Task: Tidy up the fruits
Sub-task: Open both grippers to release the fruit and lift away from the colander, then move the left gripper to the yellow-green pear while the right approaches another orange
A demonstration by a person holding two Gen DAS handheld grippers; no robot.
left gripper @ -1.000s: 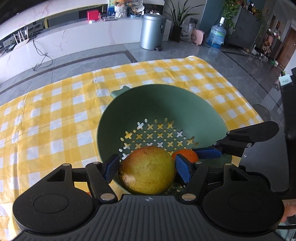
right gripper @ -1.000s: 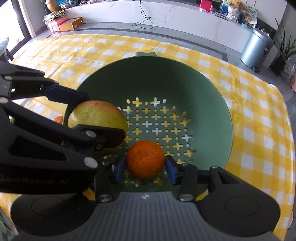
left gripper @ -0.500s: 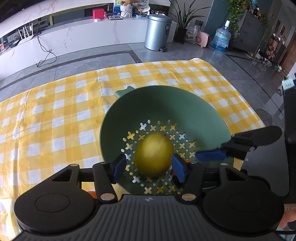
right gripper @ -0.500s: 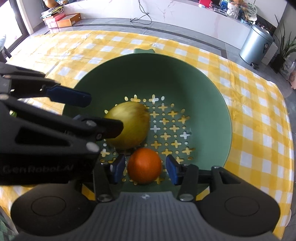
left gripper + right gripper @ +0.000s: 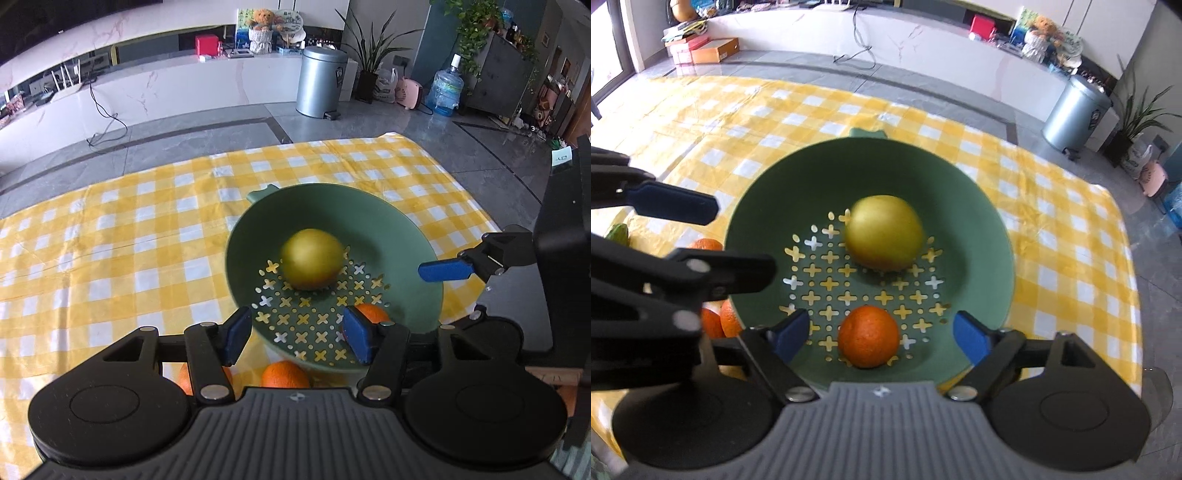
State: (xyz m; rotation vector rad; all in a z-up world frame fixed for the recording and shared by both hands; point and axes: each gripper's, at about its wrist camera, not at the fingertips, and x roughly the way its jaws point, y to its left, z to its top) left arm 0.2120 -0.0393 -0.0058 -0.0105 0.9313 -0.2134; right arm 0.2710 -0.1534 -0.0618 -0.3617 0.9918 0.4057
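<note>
A green perforated colander (image 5: 417, 236) (image 5: 982, 206) stands on the yellow checked cloth. A yellow-green apple (image 5: 313, 259) (image 5: 883, 232) lies in it toward the far side. An orange (image 5: 868, 336) (image 5: 373, 313) lies in it at the near side. My left gripper (image 5: 295, 334) is open and empty above the colander's near rim. My right gripper (image 5: 877, 334) is open, its pads well apart on either side of the orange without touching it.
More oranges (image 5: 285, 374) (image 5: 706, 244) lie on the cloth just outside the colander's near-left rim. A green fruit (image 5: 617, 233) shows at the left edge. The cloth (image 5: 110, 236) spreads left and beyond. A metal bin (image 5: 320, 83) stands on the floor behind.
Both grippers opened and drew back and up. The apple dropped from my left gripper and rolled to the colander's far side. The orange left my right gripper and rests on the colander's bottom.
</note>
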